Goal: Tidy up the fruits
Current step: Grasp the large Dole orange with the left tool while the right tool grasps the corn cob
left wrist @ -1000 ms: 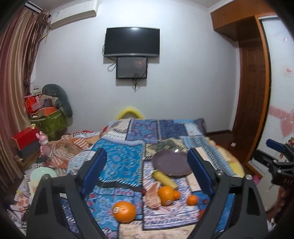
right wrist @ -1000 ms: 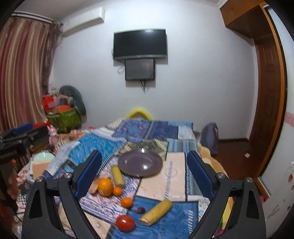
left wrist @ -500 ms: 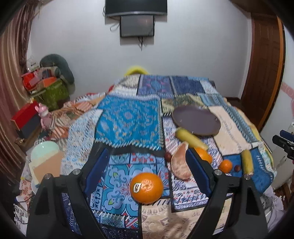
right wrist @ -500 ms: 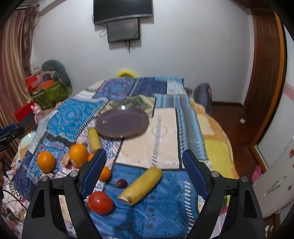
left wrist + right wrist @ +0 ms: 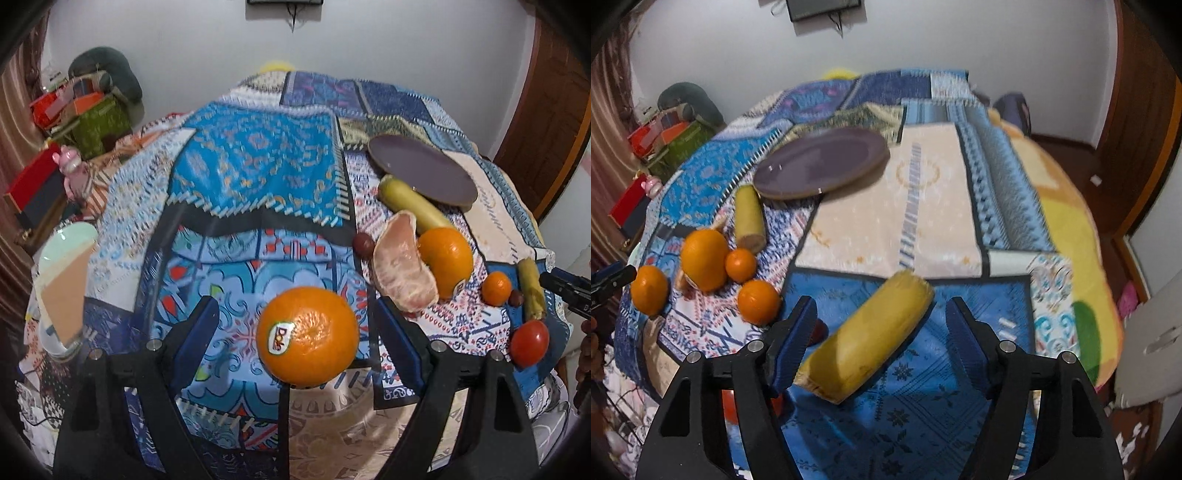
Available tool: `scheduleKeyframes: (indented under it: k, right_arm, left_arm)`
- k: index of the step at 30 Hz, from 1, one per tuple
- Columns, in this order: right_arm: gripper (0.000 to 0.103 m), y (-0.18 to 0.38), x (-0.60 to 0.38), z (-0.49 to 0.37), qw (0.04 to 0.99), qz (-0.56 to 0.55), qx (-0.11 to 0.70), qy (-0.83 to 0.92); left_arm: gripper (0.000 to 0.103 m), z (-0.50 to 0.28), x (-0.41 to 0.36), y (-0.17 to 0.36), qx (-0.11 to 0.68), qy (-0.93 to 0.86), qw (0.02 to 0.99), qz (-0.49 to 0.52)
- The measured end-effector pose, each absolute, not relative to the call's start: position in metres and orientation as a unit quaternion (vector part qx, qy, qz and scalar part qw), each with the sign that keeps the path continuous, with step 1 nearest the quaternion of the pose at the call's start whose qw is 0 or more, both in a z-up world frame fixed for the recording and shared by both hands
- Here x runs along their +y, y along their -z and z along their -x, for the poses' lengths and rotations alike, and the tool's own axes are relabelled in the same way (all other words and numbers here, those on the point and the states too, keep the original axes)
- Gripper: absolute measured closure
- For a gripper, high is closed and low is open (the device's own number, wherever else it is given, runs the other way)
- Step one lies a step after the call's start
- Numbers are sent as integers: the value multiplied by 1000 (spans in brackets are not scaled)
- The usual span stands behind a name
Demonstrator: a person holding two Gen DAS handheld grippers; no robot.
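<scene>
On the patchwork bedspread, a large orange [image 5: 308, 336] with a sticker lies between the fingers of my open left gripper [image 5: 297, 343]; the pads stand clear of it. A yellow banana piece [image 5: 868, 339] lies slantwise between the jaws of my right gripper [image 5: 881, 343], which are closing. Its lower end is at the left pad and the right pad is still apart. A purple plate [image 5: 421, 170] [image 5: 820, 162] lies farther back. Around it are a second banana piece [image 5: 410, 201], a peeled citrus segment [image 5: 402, 266], another orange [image 5: 445, 258], a small mandarin [image 5: 496, 288] and a tomato [image 5: 530, 343].
Two small dark fruits [image 5: 364, 243] sit among the pile. A pale green dish [image 5: 62, 258] and boxes [image 5: 85, 114] stand off the bed's left side. A wooden door [image 5: 1137, 122] and a dark bag [image 5: 1015, 110] are on the right. The bed's front edge is just below both grippers.
Both grippers have sunk and tipped down toward the bed. The orange now lies between the left fingers and the banana piece between the right ones. The right jaws have narrowed.
</scene>
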State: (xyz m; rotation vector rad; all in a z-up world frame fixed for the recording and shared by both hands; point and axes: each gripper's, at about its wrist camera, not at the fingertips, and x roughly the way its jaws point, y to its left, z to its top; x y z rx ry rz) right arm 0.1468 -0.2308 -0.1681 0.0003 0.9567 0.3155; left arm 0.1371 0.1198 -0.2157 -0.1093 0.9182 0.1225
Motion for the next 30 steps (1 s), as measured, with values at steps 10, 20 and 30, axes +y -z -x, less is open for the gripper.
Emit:
scheduleKeyframes:
  k: [10, 20, 30]
  right_arm:
    - [39, 195, -226, -158, 847, -29, 498, -182]
    - [57, 193, -221, -167, 859, 3, 477, -184]
    - [65, 190, -220, -169, 857, 8, 477, -197]
  left_arm:
    - [16, -150, 115, 248, 481, -48, 873, 60]
    - [33, -157, 123, 256, 489, -44, 866, 93]
    - [34, -157, 125, 245, 477, -49, 873, 85]
